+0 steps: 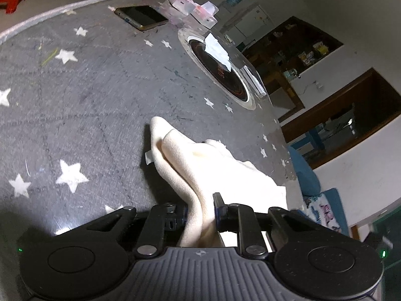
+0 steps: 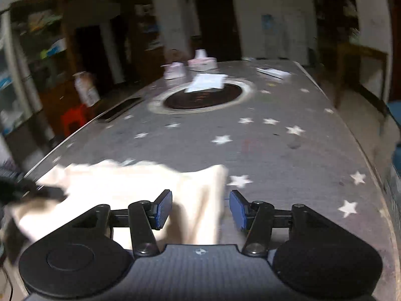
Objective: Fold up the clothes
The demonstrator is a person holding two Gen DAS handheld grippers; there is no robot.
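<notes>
A cream garment [image 1: 200,165] lies bunched on the grey star-patterned tablecloth [image 1: 87,105]. My left gripper [image 1: 200,213] is shut on a raised fold of it, the cloth pinched between the two pads and rising in a ridge ahead. In the right wrist view the same cream garment [image 2: 140,183] spreads across the near left of the tablecloth [image 2: 275,150]. My right gripper [image 2: 200,209] stands open just above the garment's right edge, with cloth showing under the gap but nothing clamped. A dark blurred shape at the far left edge covers part of the cloth.
A round black hotplate [image 2: 203,97] with white paper [image 2: 208,81] on it sits mid-table. A phone [image 1: 141,17] and pink tissue boxes [image 1: 193,8] lie beyond. A red stool [image 2: 75,118], shelves and doorways surround the table. The table edge [image 2: 363,150] runs along the right.
</notes>
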